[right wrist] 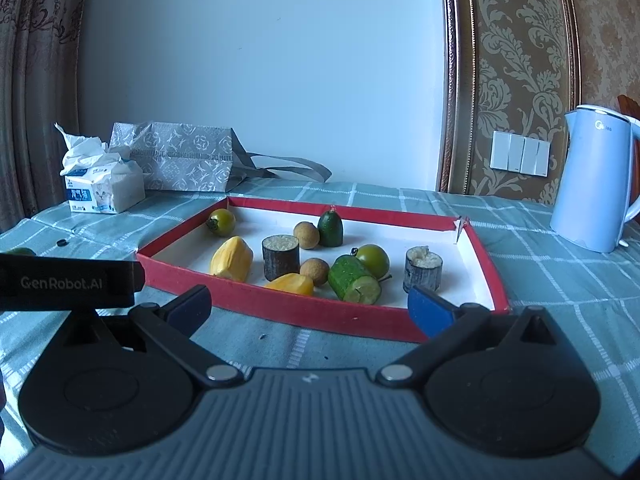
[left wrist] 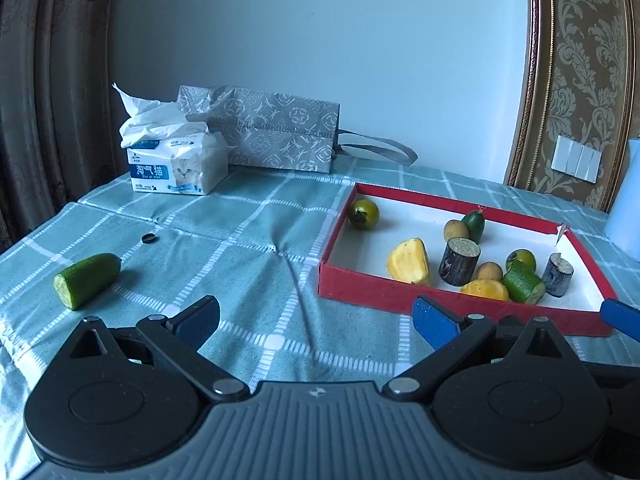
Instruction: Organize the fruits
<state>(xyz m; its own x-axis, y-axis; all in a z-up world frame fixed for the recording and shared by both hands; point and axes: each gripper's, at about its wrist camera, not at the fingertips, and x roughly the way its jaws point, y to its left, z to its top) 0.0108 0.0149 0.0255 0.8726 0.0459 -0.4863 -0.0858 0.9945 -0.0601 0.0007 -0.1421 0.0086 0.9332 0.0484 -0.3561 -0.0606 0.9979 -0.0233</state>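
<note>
black gripper point(left wrist: 316, 320) linkages, blue pads point(left wrist: 434, 320), grey ribbed body.

Tissue pack point(left wrist: 178, 166), patterned gift bag point(left wrist: 272, 128), blue kettle point(right wrist: 596, 178), wall switches point(right wrist: 520, 153), checked tablecloth point(left wrist: 240, 216)

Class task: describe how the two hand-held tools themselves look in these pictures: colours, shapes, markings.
Both match: the left tool and right tool have a ribbed grey body, two round black discs, black linkage arms with silver pivots, and blue pads on the fingers. The left tool's black side, seen from the right wrist, reads GenRobot.AI in white.
</note>
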